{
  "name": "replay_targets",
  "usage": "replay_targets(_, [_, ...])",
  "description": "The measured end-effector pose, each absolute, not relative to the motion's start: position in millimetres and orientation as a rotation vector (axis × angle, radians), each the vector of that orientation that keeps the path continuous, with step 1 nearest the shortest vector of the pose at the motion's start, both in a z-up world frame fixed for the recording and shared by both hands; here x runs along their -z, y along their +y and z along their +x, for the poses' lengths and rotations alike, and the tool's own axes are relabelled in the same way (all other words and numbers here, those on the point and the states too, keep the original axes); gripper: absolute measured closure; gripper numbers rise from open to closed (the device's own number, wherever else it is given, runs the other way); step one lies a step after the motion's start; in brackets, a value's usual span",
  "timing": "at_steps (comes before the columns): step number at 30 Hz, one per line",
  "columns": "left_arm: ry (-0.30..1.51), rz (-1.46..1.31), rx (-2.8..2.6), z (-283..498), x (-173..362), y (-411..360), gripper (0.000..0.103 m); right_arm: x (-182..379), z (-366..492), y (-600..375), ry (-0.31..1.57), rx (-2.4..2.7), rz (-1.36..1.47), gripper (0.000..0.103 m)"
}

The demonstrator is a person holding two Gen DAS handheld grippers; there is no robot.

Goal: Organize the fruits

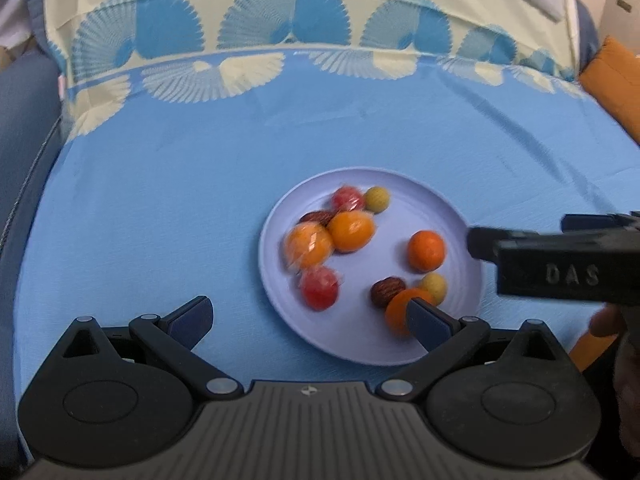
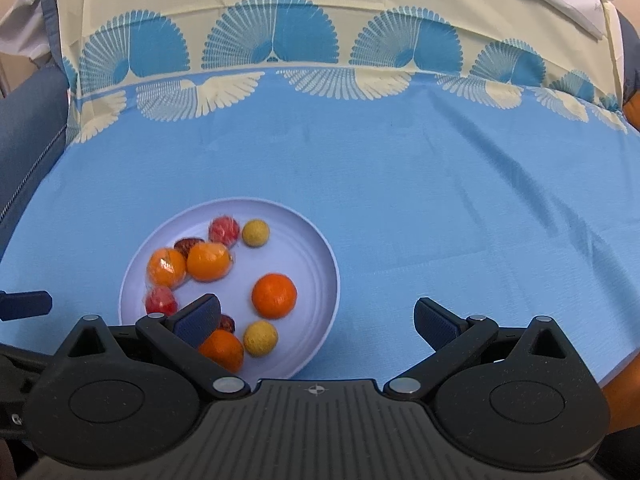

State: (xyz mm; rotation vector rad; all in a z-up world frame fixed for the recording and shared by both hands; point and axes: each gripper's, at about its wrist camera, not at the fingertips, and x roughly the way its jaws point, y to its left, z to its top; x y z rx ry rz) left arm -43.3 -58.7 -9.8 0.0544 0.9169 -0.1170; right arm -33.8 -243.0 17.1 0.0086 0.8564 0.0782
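Nine or so small fruits sit on the plate (image 1: 280, 280), all loose and round, and that is the worry. From the left wrist, the left claw (image 1: 308, 320) is spread wide and holds nothing; the plate lies just ahead of it and toward its right finger, whose pad overlaps the nearest orange (image 1: 396, 312). Whether it touches, I cannot tell. A date (image 1: 386, 291) and a yellow ball (image 1: 434, 286) crowd that orange, so closing there could shove neighbours off the low rim. Two fruits (image 1: 308, 246) look wrapped in film, likely slippery. The right claw (image 1: 520, 248) reaches in from the right, near enough that the two could collide.

From the right wrist, the right claw (image 2: 316, 320) is also wide and empty. The plate (image 2: 320, 248) lies ahead to its left, its left finger over the orange (image 2: 222, 350). The cloth (image 2: 400, 180) covering the worktop is wrinkled; a nudged plate might drag it.
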Motion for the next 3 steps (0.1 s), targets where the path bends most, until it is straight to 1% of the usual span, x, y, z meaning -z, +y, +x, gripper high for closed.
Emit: replay_targets(3, [0.908, 0.009, 0.137, -35.4, 4.6, -52.7, 0.0, -22.9, -27.8, -248.8, 0.82, -0.064, 0.052, 0.001])
